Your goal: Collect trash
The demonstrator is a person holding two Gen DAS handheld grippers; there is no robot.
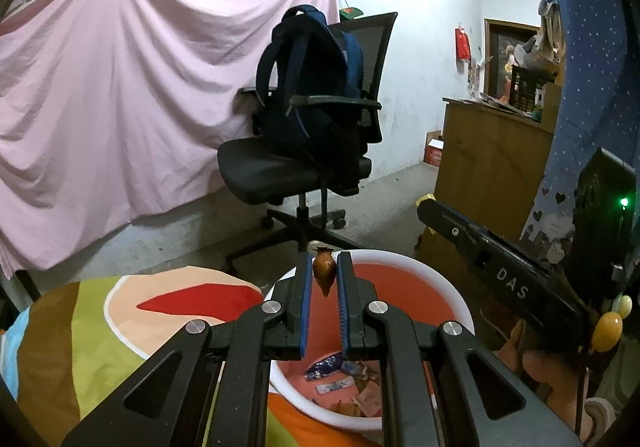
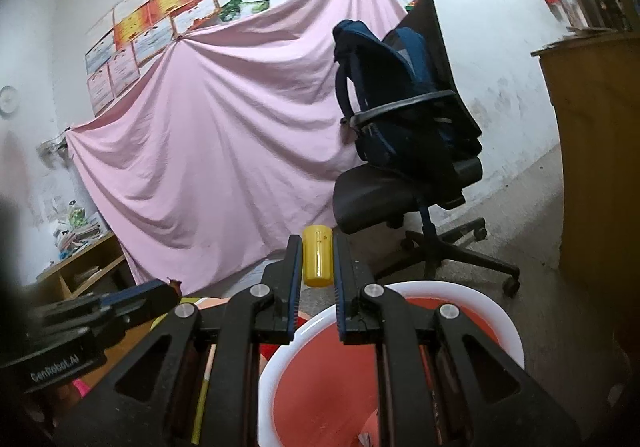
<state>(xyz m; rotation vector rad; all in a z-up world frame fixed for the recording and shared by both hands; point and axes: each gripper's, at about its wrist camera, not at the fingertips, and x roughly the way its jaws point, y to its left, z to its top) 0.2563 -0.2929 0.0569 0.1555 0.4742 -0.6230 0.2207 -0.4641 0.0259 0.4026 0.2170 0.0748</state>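
A brown scrap of trash [image 1: 324, 274] is being pinched between the narrowly set jaws of the left gripper [image 1: 324, 271], above the far rim of the red bin [image 1: 400, 279] with its white rim. A small yellow bottle [image 2: 318, 261] is being clamped upright by the jaws of the right gripper [image 2: 318, 263], just beyond the same bin's rim. Wrappers [image 1: 344, 379] are lying at the bin's bottom (several, mixed colours). The bin is being flanked by a patterned cloth [image 1: 100, 327]. An office chair [image 1: 304, 167] bearing a blue backpack [image 1: 312, 87] is standing behind.
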